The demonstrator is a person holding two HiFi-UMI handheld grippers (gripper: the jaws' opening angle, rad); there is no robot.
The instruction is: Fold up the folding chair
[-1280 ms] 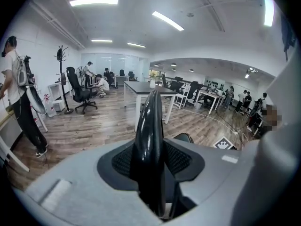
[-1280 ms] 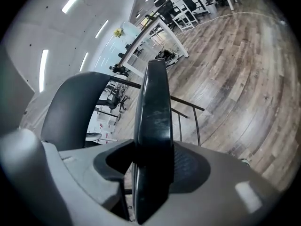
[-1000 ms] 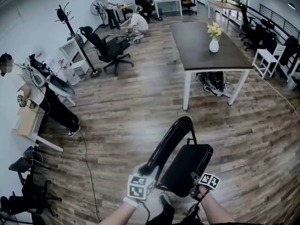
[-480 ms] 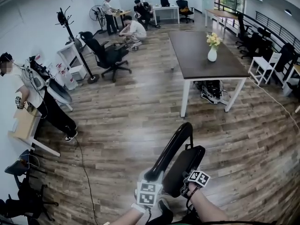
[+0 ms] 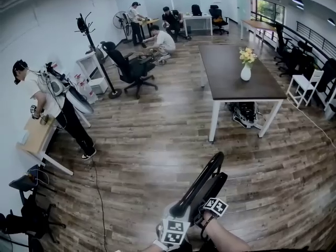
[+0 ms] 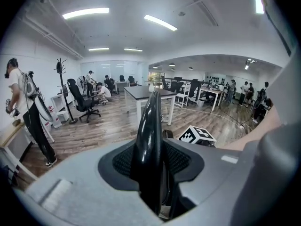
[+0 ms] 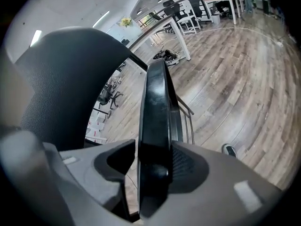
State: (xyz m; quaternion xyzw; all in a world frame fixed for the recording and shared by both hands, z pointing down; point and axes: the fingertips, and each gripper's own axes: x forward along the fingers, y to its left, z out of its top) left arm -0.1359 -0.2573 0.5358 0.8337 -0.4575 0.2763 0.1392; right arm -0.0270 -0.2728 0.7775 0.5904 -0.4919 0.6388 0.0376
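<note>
The black folding chair (image 5: 202,181) stands on the wooden floor just in front of me, nearly flat, its seat (image 5: 214,187) swung up close against the backrest (image 5: 195,189). My left gripper (image 5: 177,214) is shut on the backrest's curved top edge (image 6: 149,131), which runs up between its jaws (image 6: 150,161). My right gripper (image 5: 208,214) is shut on the seat's thin front edge (image 7: 157,102), with the pads (image 7: 188,166) against it. The backrest (image 7: 70,88) fills the left of the right gripper view. The right gripper's marker cube (image 6: 197,136) shows beside the backrest.
A dark-topped table (image 5: 231,83) with white legs bears a vase of flowers (image 5: 245,70), ahead to the right. A person (image 5: 52,106) stands at a small desk (image 5: 37,135) on the left. An office chair (image 5: 128,67), a coat stand (image 5: 97,56) and a floor cable (image 5: 98,193) lie left.
The seat has swung up against the backrest, so the chair looks much narrower. Both grippers have drawn closer together and risen with it.
</note>
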